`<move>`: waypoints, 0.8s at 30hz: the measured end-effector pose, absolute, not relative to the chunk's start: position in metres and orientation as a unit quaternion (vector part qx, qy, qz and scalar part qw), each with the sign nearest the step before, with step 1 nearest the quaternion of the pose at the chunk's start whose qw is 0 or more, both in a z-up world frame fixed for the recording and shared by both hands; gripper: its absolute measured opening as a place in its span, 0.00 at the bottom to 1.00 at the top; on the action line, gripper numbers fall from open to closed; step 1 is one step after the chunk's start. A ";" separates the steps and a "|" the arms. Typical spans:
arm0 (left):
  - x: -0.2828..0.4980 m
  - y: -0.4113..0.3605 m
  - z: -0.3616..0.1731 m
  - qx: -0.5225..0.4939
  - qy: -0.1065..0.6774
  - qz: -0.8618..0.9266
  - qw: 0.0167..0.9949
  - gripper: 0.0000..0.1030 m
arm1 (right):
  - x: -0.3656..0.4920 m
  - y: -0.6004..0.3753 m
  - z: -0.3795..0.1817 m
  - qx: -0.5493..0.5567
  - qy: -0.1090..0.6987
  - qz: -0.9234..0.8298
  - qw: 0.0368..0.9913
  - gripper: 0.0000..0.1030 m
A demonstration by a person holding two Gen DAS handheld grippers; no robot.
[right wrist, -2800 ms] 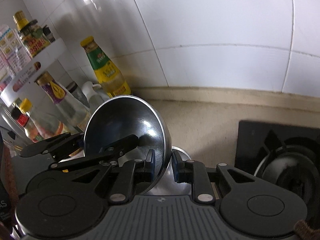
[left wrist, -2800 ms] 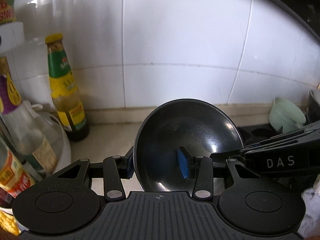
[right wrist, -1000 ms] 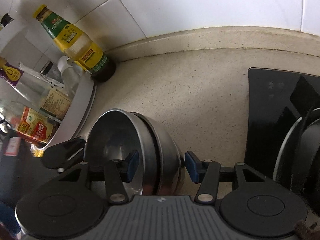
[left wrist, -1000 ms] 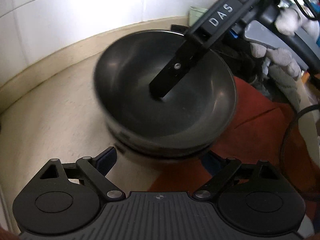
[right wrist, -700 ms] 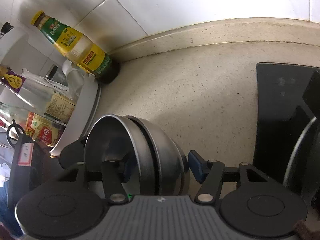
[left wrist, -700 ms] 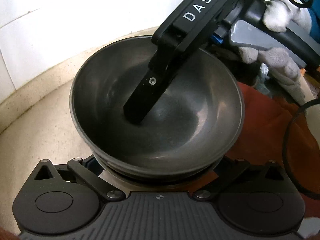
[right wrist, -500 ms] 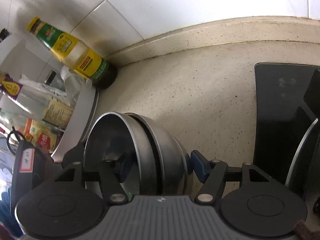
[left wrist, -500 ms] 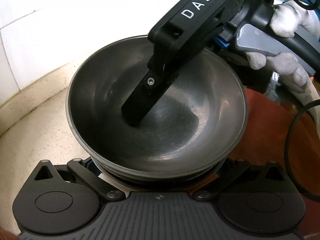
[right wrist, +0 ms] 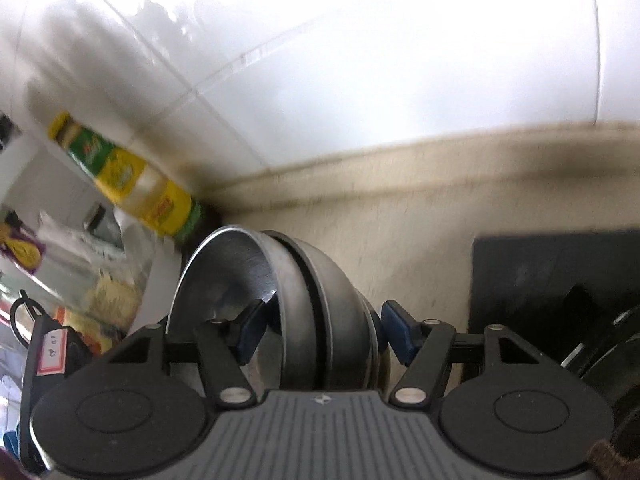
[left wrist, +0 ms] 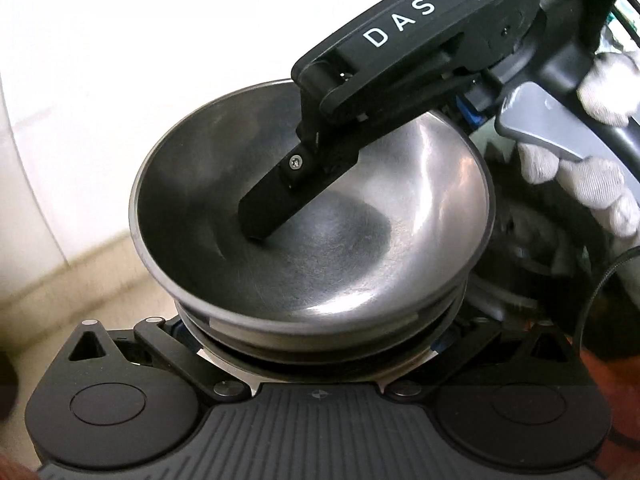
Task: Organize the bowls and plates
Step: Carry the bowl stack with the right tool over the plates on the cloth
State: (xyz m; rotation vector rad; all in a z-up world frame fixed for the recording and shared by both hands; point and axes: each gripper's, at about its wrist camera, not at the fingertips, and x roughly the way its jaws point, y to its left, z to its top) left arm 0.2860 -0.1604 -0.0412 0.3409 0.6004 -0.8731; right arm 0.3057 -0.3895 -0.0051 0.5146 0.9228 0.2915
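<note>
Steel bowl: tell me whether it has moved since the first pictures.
Yes. The steel bowl was held tilted up against the wall tiles; now it sits nested on other bowls, low over the counter beside the stove.

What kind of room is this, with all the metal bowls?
Most likely a home kitchen: white wall tiles, a speckled countertop beside a black stove, and a sauce bottle near the nested steel bowls.

bottle [right wrist: 132,182]: blurred, label unreadable | left claw [left wrist: 316,340] pads: behind bowls [left wrist: 312,208]
</note>
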 end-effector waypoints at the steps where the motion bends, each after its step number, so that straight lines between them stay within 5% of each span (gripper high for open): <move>1: 0.285 -0.164 -0.036 0.162 0.279 -0.412 0.852 1.00 | 0.306 -0.393 0.001 0.246 0.433 0.137 0.856 0.58; 24: 0.141 -0.128 0.048 0.161 0.209 -0.236 0.935 1.00 | 0.257 -0.341 0.112 0.184 0.344 0.256 0.885 0.58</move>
